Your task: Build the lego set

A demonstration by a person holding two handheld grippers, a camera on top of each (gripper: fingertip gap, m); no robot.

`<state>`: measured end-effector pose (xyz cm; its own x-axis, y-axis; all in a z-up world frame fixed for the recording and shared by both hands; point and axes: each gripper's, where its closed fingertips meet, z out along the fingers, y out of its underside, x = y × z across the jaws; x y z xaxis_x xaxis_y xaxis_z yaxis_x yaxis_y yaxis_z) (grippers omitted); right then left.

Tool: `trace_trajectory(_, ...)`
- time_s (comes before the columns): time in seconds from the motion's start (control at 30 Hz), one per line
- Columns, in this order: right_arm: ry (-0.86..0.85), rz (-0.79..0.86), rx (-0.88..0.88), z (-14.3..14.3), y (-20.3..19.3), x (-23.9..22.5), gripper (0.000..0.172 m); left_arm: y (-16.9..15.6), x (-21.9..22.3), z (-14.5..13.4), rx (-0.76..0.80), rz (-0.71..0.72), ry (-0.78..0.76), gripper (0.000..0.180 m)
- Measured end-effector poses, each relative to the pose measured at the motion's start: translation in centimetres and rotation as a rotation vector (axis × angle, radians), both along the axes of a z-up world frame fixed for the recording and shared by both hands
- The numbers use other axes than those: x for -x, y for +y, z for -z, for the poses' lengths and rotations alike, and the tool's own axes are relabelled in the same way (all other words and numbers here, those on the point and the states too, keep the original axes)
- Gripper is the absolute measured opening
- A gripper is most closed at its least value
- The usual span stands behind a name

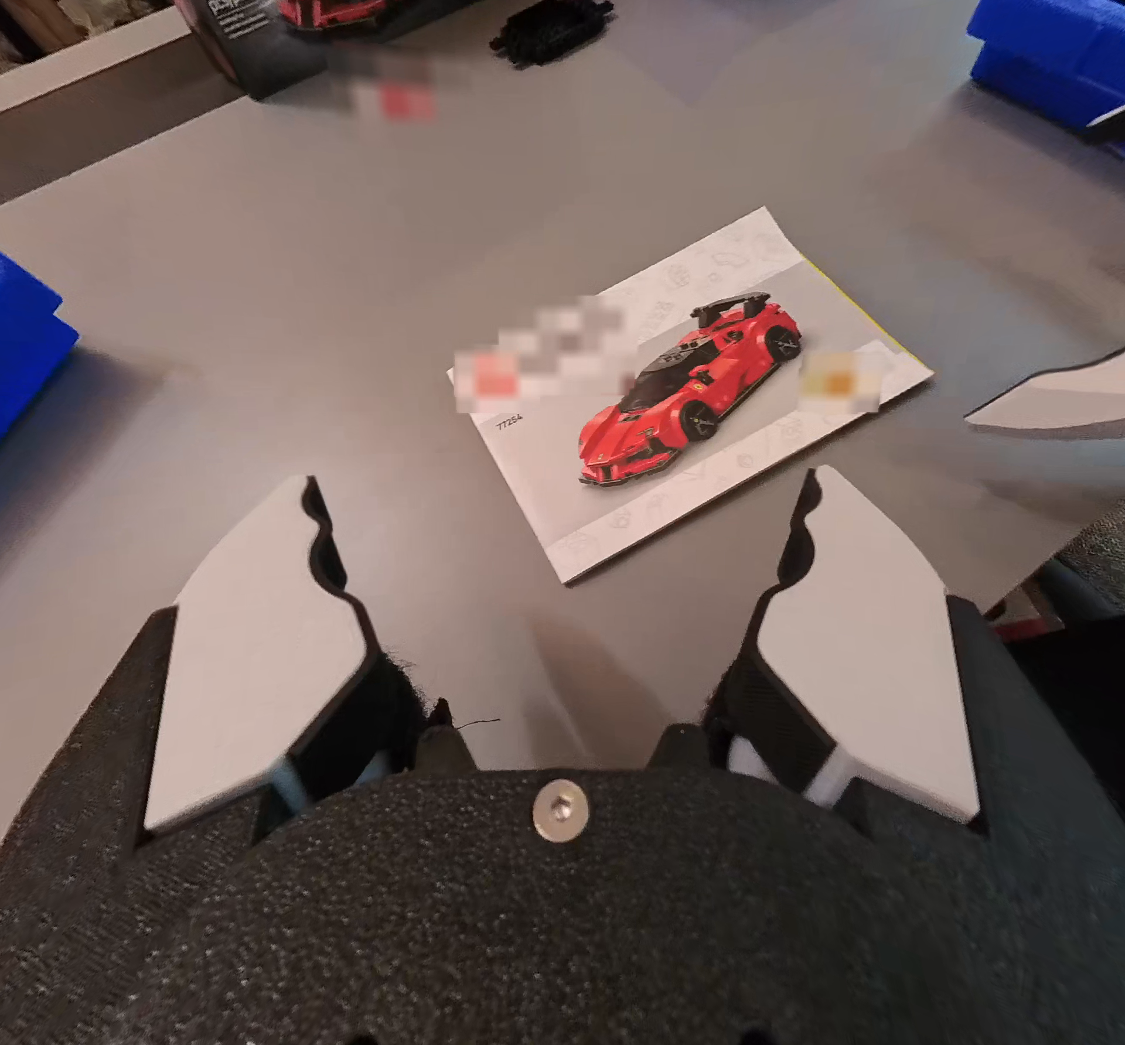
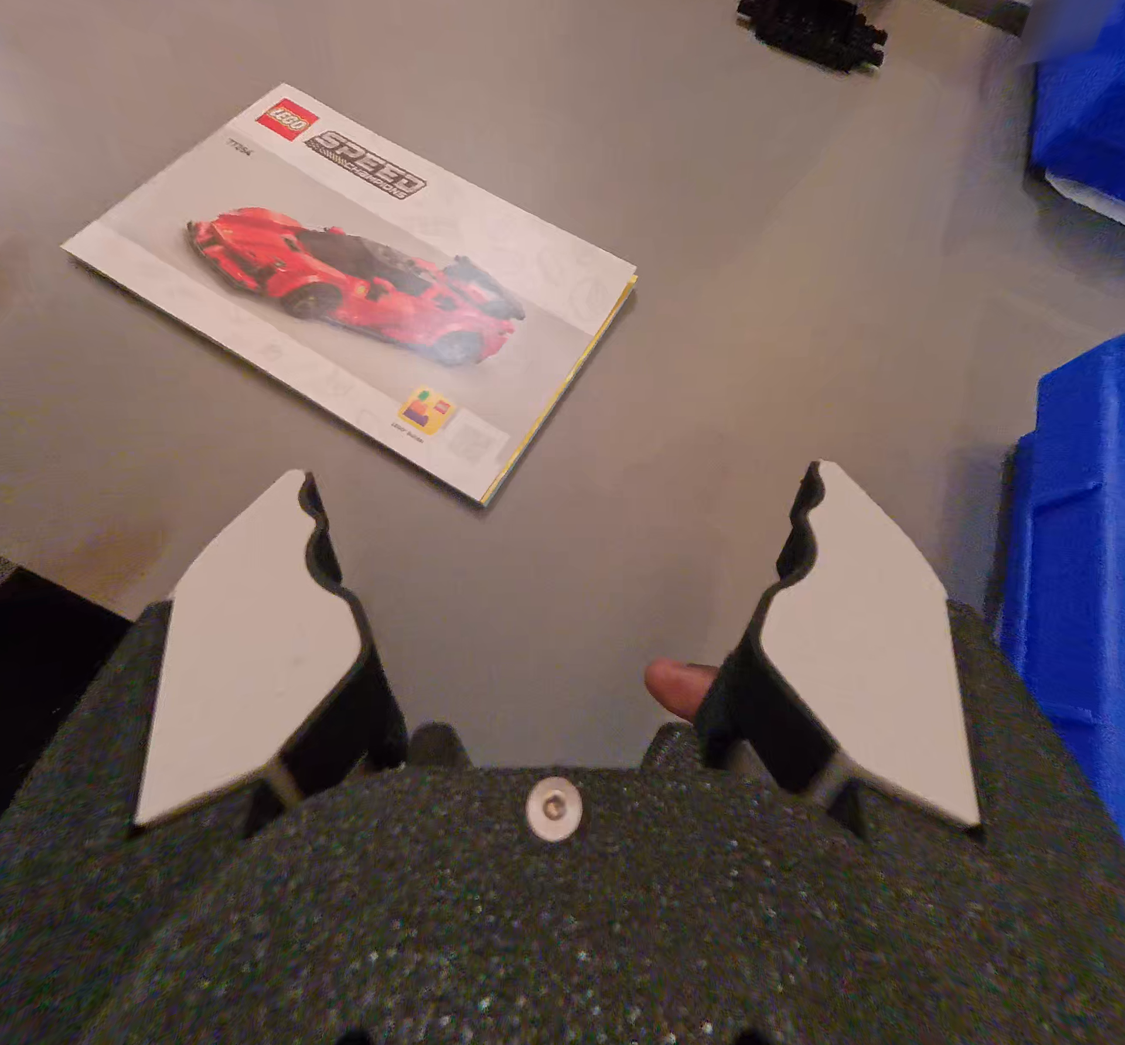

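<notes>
Both grippers hang over a grey table, each with its white fingers spread wide and only bare tabletop between them.

Ahead of the left gripper, far off, stands a dark box with a red car printed on it, and just right of that a small black brick assembly. Blue bins sit far ahead to its right, and another blue bin lies off to its left. A white fingertip of the right gripper pokes in from the right edge.

From the right gripper, the black assembly lies far ahead and slightly right, with blue bins close along its right side. A person's fingertip shows beside the base of its right finger.

The booklet, with a red car on its cover, lies flat on the table. It sits just ahead and right of the left gripper's open jaws, its near corner reaching between the fingertips without touching them. For the right gripper the booklet lies ahead and to the left, its near corner just beyond the left fingertip.
</notes>
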<state>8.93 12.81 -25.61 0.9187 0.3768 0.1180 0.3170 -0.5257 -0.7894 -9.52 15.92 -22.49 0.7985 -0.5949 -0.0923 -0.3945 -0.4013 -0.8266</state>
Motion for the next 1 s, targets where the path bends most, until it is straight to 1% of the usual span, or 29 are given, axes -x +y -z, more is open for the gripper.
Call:
trace_trajectory(0.07,0.011,-0.028,0.005,0.1,-0.1,0.7,0.136,0.0,0.0,0.0,-0.011,0.010,0.017,0.138)
trace_trajectory(0.17,0.013,-0.034,0.033,0.9,0.1,0.9,0.132,0.7,1.5,0.4,-0.003,-0.029,0.045,0.136)
trace_trajectory(0.23,0.025,-0.037,0.036,1.3,0.5,1.0,0.127,1.0,2.0,0.5,0.009,-0.016,0.012,0.125)
trace_trajectory(0.27,0.034,-0.042,0.043,1.5,0.6,1.0,0.126,1.2,2.0,0.5,0.017,-0.004,-0.010,0.124)
trace_trajectory(0.33,0.046,-0.057,0.072,2.0,0.8,1.2,0.127,1.3,1.4,0.8,0.025,0.041,-0.033,0.128)
trace_trajectory(0.43,0.067,-0.078,0.097,2.4,1.2,1.3,0.125,1.4,-0.1,0.9,-0.013,0.127,-0.013,0.130)
trace_trajectory(0.53,0.116,-0.189,0.128,2.4,1.0,2.2,0.121,1.2,-1.8,1.0,-0.066,0.221,0.013,0.130)
trace_trajectory(0.6,0.178,-0.274,0.143,1.9,0.8,2.9,0.115,0.8,-3.5,1.1,-0.082,0.303,-0.008,0.120)
trace_trajectory(0.67,0.218,-0.366,0.139,1.0,0.5,3.4,0.103,0.1,-5.0,1.3,-0.078,0.418,0.009,0.101)
trace_trajectory(0.7,0.234,-0.435,0.129,0.3,0.2,3.8,0.090,-0.1,-5.5,1.3,-0.083,0.474,0.038,0.089)
trace_trajectory(0.73,0.242,-0.517,0.113,-0.4,-0.1,4.2,0.075,-0.5,-6.0,1.3,-0.094,0.550,0.071,0.073)
trace_trajectory(0.77,0.228,-0.594,0.103,-0.9,-0.4,4.4,0.066,-0.7,-6.5,1.2,-0.108,0.610,0.096,0.066)
trace_trajectory(0.83,0.126,-0.720,0.101,-0.8,-0.6,4.2,0.045,-1.4,-7.2,1.3,-0.093,0.720,0.137,0.046)
trace_trajectory(0.87,0.058,-0.765,0.092,-0.4,-0.5,4.0,0.039,-1.7,-7.5,1.5,-0.072,0.765,0.151,0.041)
trace_trajectory(0.93,-0.041,-0.857,0.083,0.3,-0.6,3.8,0.031,-2.2,-8.0,2.3,-0.038,0.820,0.184,0.033)
trace_trajectory(1.0,-0.098,-0.935,0.096,1.1,-1.3,4.0,0.030,-2.3,-8.4,3.0,-0.036,0.846,0.210,0.032)
